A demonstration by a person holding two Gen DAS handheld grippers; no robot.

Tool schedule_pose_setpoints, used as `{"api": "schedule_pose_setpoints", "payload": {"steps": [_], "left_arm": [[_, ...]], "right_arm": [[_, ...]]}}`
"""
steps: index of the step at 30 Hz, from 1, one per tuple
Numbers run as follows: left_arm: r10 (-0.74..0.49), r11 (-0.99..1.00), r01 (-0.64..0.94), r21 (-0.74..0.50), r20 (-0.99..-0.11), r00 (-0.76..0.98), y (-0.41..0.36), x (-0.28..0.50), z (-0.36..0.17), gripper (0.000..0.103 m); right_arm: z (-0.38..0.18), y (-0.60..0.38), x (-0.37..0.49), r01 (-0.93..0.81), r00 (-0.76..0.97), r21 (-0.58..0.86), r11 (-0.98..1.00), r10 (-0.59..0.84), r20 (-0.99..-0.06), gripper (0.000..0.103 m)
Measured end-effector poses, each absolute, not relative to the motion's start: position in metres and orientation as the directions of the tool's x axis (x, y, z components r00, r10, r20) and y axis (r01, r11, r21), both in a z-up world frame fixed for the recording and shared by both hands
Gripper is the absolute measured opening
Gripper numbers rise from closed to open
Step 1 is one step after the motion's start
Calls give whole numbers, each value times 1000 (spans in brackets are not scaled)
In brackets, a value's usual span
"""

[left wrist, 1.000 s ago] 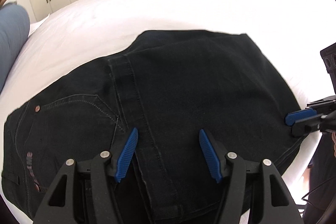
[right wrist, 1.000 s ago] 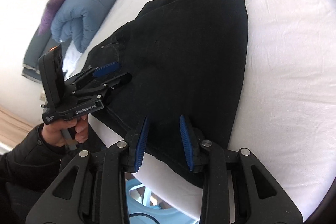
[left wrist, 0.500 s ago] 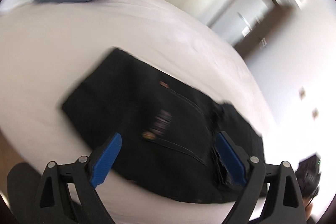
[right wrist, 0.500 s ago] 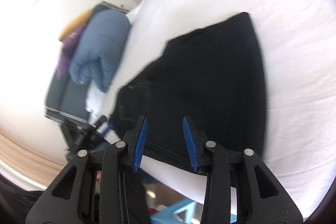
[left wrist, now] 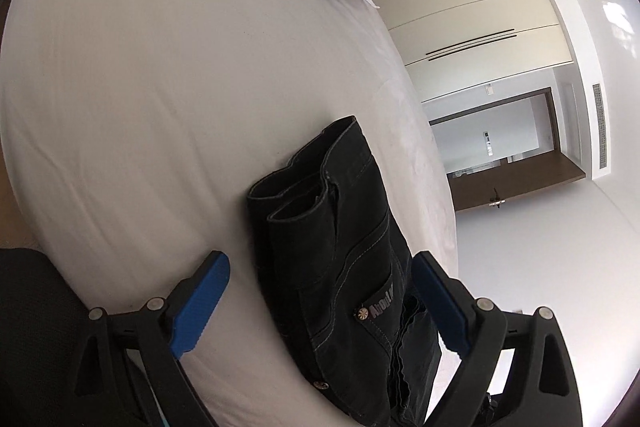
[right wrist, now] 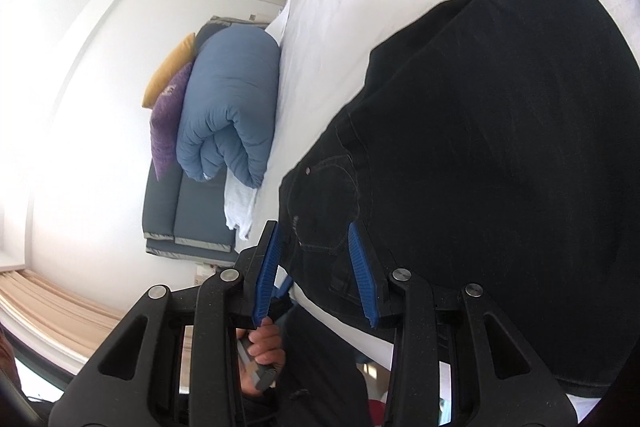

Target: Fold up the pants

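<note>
2 grippers, left [left wrist: 320, 301] and right [right wrist: 316, 269], gape unclenched over folded black pants [right wrist: 500, 147] on white bed [left wrist: 160, 107]

The left gripper [left wrist: 320, 303] has swung from above the middle of the black jeans [left wrist: 340, 267] to their waistband end, fingers spread wider. The right gripper [right wrist: 316, 275] has shifted from the jeans' near edge to the pocket corner.

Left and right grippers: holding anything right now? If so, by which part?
Nothing held. Left gripper and right gripper are both open, over the waist end of the black pants on the bed.
</note>
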State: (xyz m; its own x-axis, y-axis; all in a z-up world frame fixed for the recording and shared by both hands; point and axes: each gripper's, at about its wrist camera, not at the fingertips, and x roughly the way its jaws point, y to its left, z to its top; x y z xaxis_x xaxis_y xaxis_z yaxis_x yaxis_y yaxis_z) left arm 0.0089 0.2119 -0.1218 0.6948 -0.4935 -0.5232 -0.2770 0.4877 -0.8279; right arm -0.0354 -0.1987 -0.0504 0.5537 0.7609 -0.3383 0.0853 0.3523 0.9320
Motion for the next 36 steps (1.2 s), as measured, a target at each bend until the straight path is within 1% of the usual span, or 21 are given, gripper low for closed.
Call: {"api": "schedule_pose_setpoints", "payload": {"steps": [3, 7, 9, 11, 13, 14, 15, 16, 19, 23, 24, 26, 28, 29, 33, 36], "left_arm": [[-507, 452, -286, -845, -507, 697, 207, 24, -133, 93], [-530, 438, -282, -854, -499, 686, 194, 44, -143, 99], [-539, 433, -281, -857, -495, 682, 189, 49, -138, 99], [-555, 430, -275, -860, -492, 671, 183, 57, -136, 87], [-580, 419, -286, -862, -496, 646, 181, 63, -141, 51], [-598, 406, -292, -866, -493, 631, 179, 63, -145, 42], [-607, 399, -299, -867, -494, 623, 177, 62, -147, 29], [-603, 400, -302, -865, -497, 624, 178, 61, -148, 26], [-598, 397, -296, -869, -489, 635, 178, 60, -146, 22], [-587, 428, -272, -862, -494, 642, 179, 59, -132, 20], [-584, 439, -264, -859, -496, 643, 177, 61, -127, 19], [-576, 462, -246, -852, -499, 647, 174, 62, -118, 18], [-571, 487, -227, -843, -504, 648, 172, 61, -109, 18], [-565, 509, -210, -835, -509, 650, 168, 62, -102, 18], [-557, 556, -162, -815, -510, 655, 157, 65, -81, 18], [-552, 592, -122, -797, -511, 659, 146, 66, -64, 18]], "right_arm": [[-48, -201, -29, 86, 570, 943, 321, 760, -311, 35], [-43, -202, -16, 77, 557, 942, 326, 770, -312, 35], [-41, -198, -5, 68, 536, 939, 337, 781, -319, 35], [-40, -191, 10, 70, 513, 933, 354, 789, -338, 35], [-39, -181, 26, 67, 485, 923, 378, 797, -361, 35], [-38, -176, 36, 68, 467, 916, 395, 799, -379, 35], [-38, -170, 46, 67, 447, 909, 412, 802, -396, 35], [-38, -164, 55, 64, 433, 903, 425, 803, -409, 35], [-38, -146, 81, 45, 381, 886, 462, 812, -443, 35], [-53, -130, 112, 64, 321, 865, 497, 811, -490, 35], [-62, -126, 118, 81, 297, 853, 516, 804, -515, 35], [-86, -118, 130, 148, 217, 798, 584, 769, -602, 37], [-98, -119, 136, 145, 237, 822, 550, 788, -569, 35], [-101, -121, 139, 147, 243, 824, 547, 788, -566, 33], [-100, -119, 143, 113, 263, 813, 571, 772, -578, 33], [-103, -121, 142, 104, 294, 823, 559, 773, -562, 33]]}}
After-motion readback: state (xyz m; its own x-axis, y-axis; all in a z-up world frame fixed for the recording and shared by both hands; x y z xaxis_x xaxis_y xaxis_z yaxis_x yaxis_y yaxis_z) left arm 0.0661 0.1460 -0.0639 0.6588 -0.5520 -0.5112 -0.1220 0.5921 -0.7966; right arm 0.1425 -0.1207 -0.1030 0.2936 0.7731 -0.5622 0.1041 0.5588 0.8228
